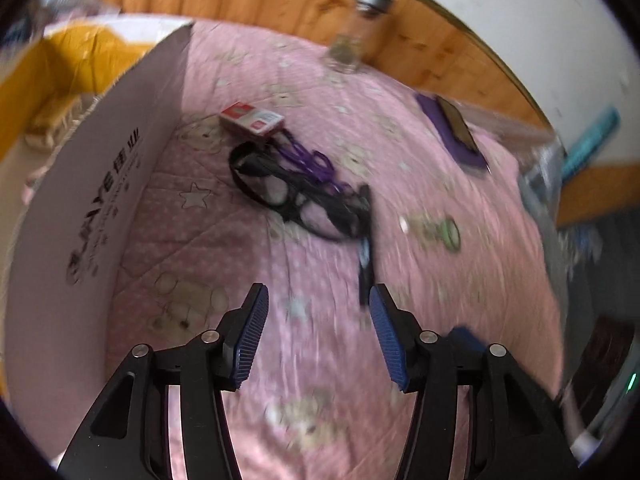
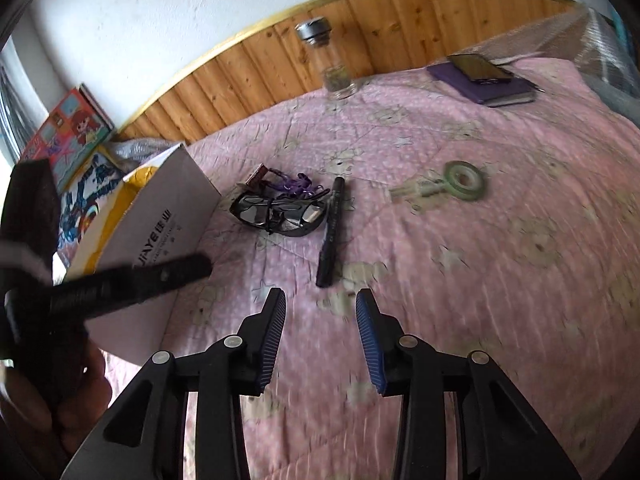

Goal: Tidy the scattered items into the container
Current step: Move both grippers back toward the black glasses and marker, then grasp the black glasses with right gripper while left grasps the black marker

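A white cardboard box (image 1: 100, 184) (image 2: 160, 216) with a yellow lining stands at the left on the pink quilt. Beside it lie black glasses (image 1: 296, 196) (image 2: 276, 214), a purple cord (image 1: 308, 160) (image 2: 294, 184), a small red and white pack (image 1: 252, 120), a black pen (image 1: 365, 256) (image 2: 331, 232) and a green tape ring (image 1: 448, 232) (image 2: 464, 180). My left gripper (image 1: 318, 300) is open and empty, just short of the pen. My right gripper (image 2: 322, 300) is open and empty, near the pen's lower end.
A glass jar with a metal lid (image 1: 356, 32) (image 2: 328, 60) stands by the wooden headboard (image 2: 400, 20). A phone on a purple notebook (image 1: 456, 132) (image 2: 484, 76) lies at the far right. The left gripper's body (image 2: 100, 288) crosses the box in the right wrist view.
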Demonstrator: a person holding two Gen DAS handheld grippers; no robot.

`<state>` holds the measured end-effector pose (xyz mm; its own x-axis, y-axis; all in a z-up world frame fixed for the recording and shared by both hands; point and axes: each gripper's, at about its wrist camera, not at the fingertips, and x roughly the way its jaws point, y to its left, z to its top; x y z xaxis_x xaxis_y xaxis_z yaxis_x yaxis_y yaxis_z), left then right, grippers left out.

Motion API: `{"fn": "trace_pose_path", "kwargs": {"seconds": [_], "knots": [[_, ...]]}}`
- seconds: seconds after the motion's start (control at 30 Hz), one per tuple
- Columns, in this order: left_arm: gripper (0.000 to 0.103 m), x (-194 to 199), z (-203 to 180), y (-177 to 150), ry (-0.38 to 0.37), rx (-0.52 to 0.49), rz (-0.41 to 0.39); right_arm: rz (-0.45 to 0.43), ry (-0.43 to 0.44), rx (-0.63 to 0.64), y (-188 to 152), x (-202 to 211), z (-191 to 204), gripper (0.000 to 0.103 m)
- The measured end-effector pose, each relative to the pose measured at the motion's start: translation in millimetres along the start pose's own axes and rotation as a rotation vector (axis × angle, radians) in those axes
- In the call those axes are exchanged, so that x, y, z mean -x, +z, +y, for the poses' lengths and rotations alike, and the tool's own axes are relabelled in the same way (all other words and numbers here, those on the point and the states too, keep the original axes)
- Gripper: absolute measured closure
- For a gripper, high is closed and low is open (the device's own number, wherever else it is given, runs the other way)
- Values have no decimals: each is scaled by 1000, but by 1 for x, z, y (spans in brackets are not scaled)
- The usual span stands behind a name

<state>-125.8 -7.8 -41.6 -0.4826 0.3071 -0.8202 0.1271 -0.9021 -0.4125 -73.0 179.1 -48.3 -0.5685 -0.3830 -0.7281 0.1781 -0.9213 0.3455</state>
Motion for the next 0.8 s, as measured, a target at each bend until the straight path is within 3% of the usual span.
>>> {"fn": "trace_pose_path", "kwargs": {"seconds": [0.17,0.37,0.57,0.63,0.73,0.77,0.8], "knots": [[46,-17,20,26,0,151,-9,50,22,120,31,-38,13,64],[45,-26,41,17,54,201,-3,105,46,356,76,-91,39,64],[45,-34,50,8,76,187,12,212,145,545,88,-149,65,64],[45,-34,47,8,74,167,6,192,129,599,88,-158,73,64],[45,-33,43,12,77,148,-12,252,117,593,91,-179,72,64],[45,-32,41,13,79,140,-19,262,114,596,90,-183,71,65],[45,-32,39,15,74,130,-25,264,134,577,92,-184,68,76]]}}
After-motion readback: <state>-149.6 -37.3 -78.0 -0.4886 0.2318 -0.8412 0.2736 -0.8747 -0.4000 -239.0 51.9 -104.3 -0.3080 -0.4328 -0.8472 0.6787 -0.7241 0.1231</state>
